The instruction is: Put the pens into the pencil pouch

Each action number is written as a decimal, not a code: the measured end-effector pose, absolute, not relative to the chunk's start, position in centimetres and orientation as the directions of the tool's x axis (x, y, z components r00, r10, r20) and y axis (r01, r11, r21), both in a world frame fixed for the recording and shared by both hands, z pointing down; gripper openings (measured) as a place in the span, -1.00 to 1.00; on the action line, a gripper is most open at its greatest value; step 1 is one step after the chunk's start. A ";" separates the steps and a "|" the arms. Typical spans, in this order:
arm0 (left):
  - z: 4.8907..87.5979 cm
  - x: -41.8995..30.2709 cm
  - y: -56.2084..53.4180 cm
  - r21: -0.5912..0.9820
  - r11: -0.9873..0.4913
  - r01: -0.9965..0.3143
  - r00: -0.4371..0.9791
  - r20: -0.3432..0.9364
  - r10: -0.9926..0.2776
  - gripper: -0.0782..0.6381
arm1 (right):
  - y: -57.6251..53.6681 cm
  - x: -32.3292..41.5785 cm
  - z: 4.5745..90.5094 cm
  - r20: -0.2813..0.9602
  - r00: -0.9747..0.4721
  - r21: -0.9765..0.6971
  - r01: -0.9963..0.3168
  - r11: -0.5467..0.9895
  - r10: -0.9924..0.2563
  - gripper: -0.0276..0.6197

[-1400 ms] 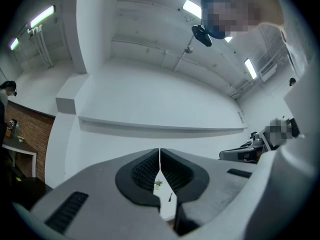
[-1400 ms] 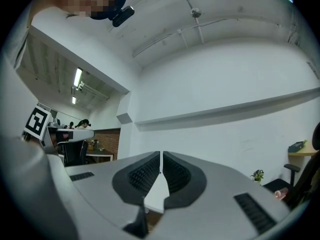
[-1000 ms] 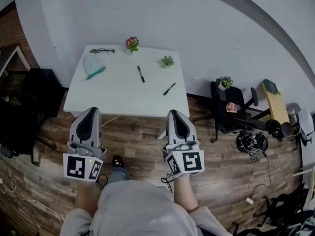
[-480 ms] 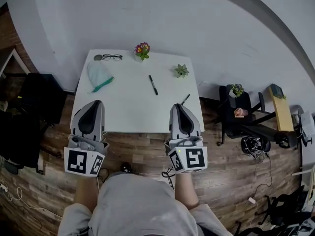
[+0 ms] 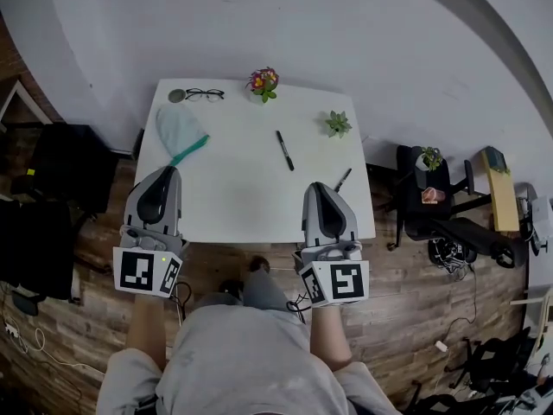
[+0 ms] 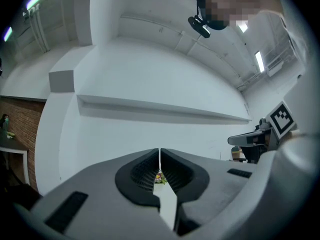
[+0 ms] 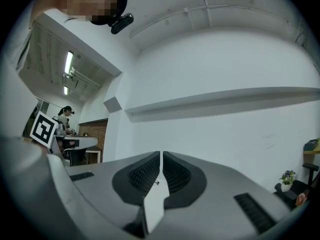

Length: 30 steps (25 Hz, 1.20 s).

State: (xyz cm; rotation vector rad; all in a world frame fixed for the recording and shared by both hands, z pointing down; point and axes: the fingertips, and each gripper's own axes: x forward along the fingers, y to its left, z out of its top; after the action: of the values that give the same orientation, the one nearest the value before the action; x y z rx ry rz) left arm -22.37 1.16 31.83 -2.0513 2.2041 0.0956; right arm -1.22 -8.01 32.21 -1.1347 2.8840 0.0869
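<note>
The only print in view is the black-and-white square marker pattern on the cube at the back of each hand-held gripper; nothing on the counter (image 5: 251, 199) carries writing that can be read from here.

The left hand-held gripper (image 5: 165, 172) has its jaws pressed together with nothing between them; its own view shows only a thin slit. The right hand-held gripper (image 5: 317, 187) is closed and empty in the same way. Both point towards the wall, side by side and well apart.

The pale green pouch (image 5: 179, 130) lies on the counter's far left part, beyond the left hand-held gripper. One pen (image 5: 284, 150) lies near the middle. The other pen (image 5: 343, 180) lies by the right edge, just past the right hand-held gripper's tip. Glasses (image 5: 206, 94), a pot of flowers (image 5: 263, 82) and a small green plant (image 5: 338, 124) stand along the far side.

A second ago both hand-held grippers hung over the wooden floor (image 5: 415, 292), short of the counter. Now their tips reach over its near edge, and the counter fills more of the head view. The pouch, both pens, the glasses and the plants keep the same layout as before. The jaws were closed then as now.
</note>
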 end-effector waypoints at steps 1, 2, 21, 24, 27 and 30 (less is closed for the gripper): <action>32.5 -22.8 0.6 -0.037 0.072 -0.997 -0.067 -0.118 -0.991 -0.70 | -8.5 -1.7 32.4 -0.050 -0.735 0.037 -0.678 0.734 -0.677 -0.80; 33.2 -23.2 0.1 -0.026 0.067 -0.997 -0.064 -0.100 -0.993 -0.70 | -9.1 -2.2 32.7 -0.043 -0.738 0.038 -0.675 0.737 -0.673 -0.80; 53.6 -32.9 -6.9 -0.016 0.082 -0.997 -0.081 0.421 -0.904 -0.37 | -18.2 -15.8 35.5 0.053 -0.872 0.035 -0.486 0.873 -0.487 -0.80; 56.4 -34.2 -7.5 -0.020 0.084 -0.996 -0.083 0.486 -0.870 -0.34 | -18.9 -17.0 36.6 0.085 -0.881 0.035 -0.465 0.885 -0.466 -0.80; 58.7 -35.4 -8.2 -0.043 0.077 -0.996 -0.088 0.543 -0.835 -0.33 | -19.5 -17.7 37.6 0.115 -0.885 0.035 -0.449 0.893 -0.450 -0.80; 61.1 -36.3 -8.8 -0.056 0.053 -0.997 -0.076 0.608 -0.790 -0.33 | -20.3 -18.1 38.4 0.139 -0.885 0.033 -0.444 0.895 -0.444 -0.80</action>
State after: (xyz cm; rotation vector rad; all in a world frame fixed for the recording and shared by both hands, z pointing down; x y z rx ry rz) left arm -36.26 -8.77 61.10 -2.3596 2.5369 -0.8801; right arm -18.07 -20.35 38.38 -0.7533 3.1976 0.0012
